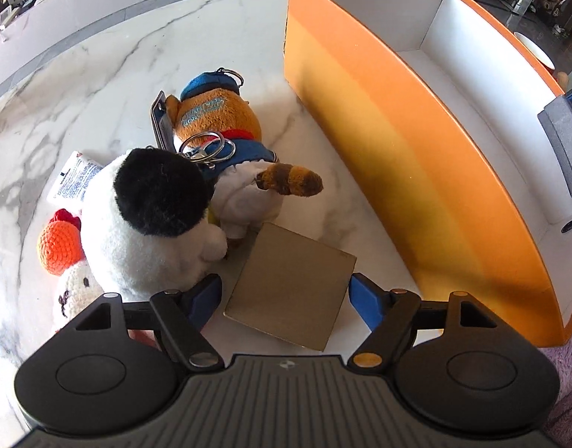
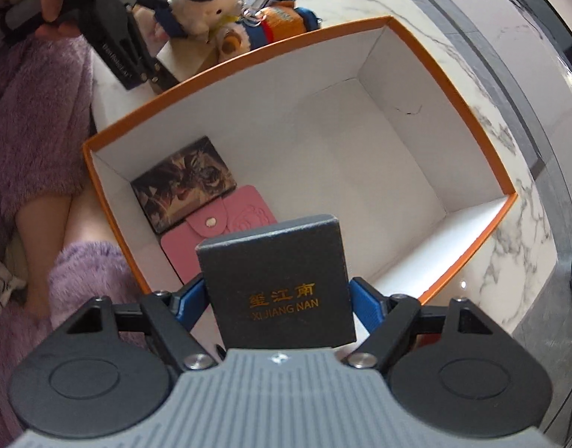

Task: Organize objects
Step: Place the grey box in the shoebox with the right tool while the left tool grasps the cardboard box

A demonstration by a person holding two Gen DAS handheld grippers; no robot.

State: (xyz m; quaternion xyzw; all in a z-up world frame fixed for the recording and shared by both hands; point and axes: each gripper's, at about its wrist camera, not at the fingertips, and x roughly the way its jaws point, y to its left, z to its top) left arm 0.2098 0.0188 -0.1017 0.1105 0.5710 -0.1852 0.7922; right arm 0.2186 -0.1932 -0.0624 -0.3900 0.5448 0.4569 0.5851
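A white marble bench [image 1: 110, 56] veined in grey is lying under everything, a grey band [image 2: 483, 52] is running along its edge, and purple fleece clothing [image 2: 36, 119] is showing beside it.

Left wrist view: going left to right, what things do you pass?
Crochet chicken → black-eared white plush → tan box → orange box
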